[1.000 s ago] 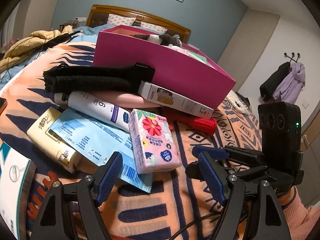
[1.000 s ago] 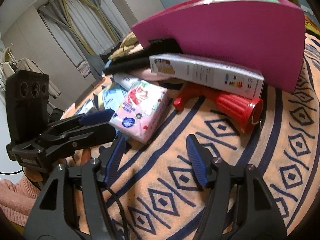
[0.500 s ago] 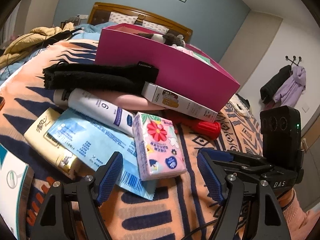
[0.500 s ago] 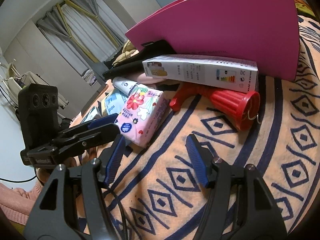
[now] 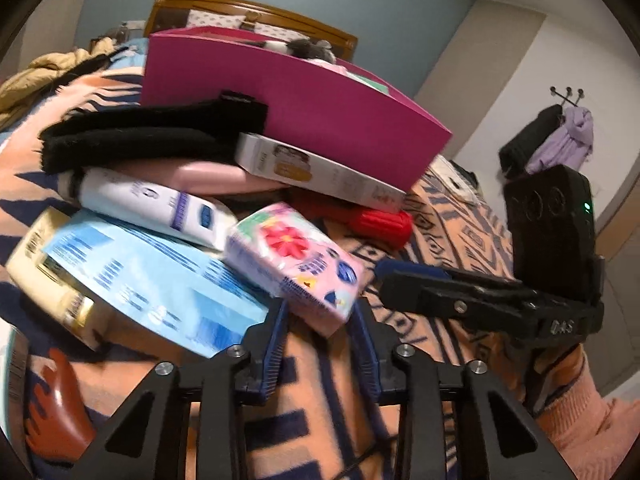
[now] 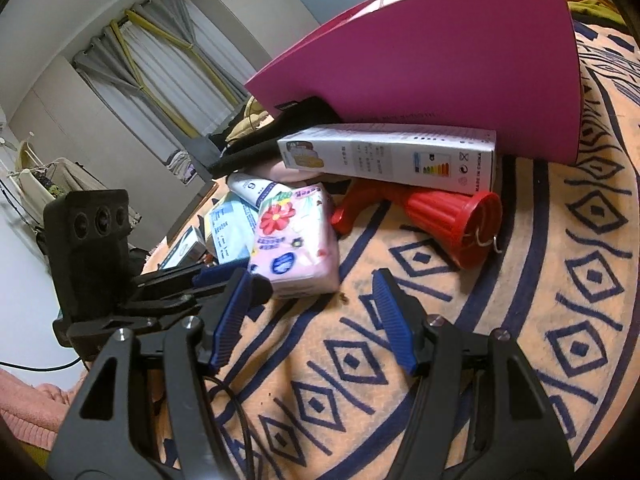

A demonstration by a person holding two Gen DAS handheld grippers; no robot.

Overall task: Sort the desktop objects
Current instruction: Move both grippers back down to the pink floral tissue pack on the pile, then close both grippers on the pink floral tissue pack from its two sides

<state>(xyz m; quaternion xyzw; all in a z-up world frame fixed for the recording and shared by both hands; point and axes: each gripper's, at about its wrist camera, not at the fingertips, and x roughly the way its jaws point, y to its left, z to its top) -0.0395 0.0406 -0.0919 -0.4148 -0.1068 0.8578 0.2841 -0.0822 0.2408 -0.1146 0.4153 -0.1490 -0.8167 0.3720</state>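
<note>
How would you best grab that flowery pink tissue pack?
Grip the tissue pack across its narrow width at the near end, approaching from the front, as the left hand-held gripper does. That corner overhangs the blue packet, and the soft sides are exposed.

Motion blur smears the print on the blue packet (image 5: 156, 280) left of the left gripper (image 5: 320, 320); beyond it, the white carton (image 5: 320, 168) hides most of the red nozzle (image 5: 380, 220).

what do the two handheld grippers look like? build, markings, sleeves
Both the left gripper and right gripper: black plastic frames, silver screws, ribbed blue finger pads. Black three-lens camera block, green LED, "DAS" lettering. Thin black cable. Salmon-pink knit sleeve.
</note>
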